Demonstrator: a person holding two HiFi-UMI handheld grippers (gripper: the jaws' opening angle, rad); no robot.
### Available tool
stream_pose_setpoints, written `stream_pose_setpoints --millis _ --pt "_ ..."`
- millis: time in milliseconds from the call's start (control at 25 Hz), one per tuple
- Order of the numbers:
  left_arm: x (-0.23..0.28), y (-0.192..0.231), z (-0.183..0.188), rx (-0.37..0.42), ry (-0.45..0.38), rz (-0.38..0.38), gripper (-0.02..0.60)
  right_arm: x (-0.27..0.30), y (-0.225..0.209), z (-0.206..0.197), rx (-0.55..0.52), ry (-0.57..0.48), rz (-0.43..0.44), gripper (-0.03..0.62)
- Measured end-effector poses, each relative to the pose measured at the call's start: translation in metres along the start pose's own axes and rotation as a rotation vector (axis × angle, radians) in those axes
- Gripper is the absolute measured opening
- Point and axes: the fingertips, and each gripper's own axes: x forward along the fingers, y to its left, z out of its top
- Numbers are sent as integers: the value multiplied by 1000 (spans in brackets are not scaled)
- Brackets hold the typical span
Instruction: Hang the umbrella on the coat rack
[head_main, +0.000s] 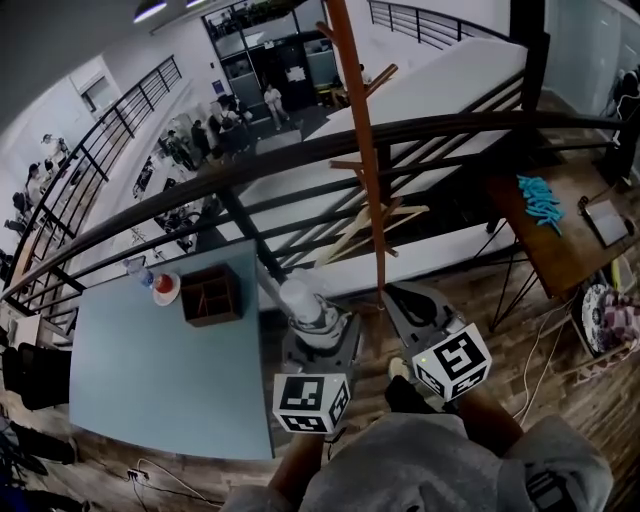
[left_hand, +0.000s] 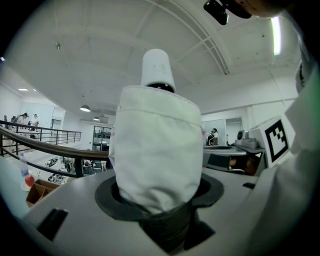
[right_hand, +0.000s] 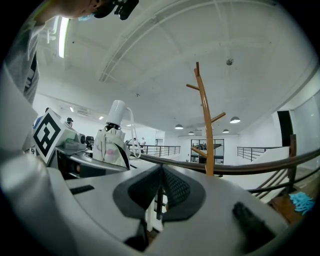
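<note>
A folded white umbrella with a white handle cap stands upright between the jaws of my left gripper, which is shut on its lower part. In the head view the left gripper holds the umbrella just left of the wooden coat rack, whose pole rises in front of the railing. My right gripper sits beside it, close to the pole's foot. In the right gripper view its pads meet with nothing between them; the umbrella shows at left and the coat rack stands ahead.
A dark metal railing runs across behind the rack, with a lower floor and people beyond it. A blue-grey table at left carries a brown box and a bottle. A wooden table with blue items stands at right.
</note>
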Motion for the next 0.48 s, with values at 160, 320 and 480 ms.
stream_pose_setpoints --millis 160,320,480 --pt "20 9 4 3 -1 3 265 15 -17 1 0 -2 -1 28" --pt "42 17 9 5 1 5 265 31 -37 -1 7 -3 -6 28" --pt "64 26 14 4 3 9 265 48 -53 0 10 -4 1 28"
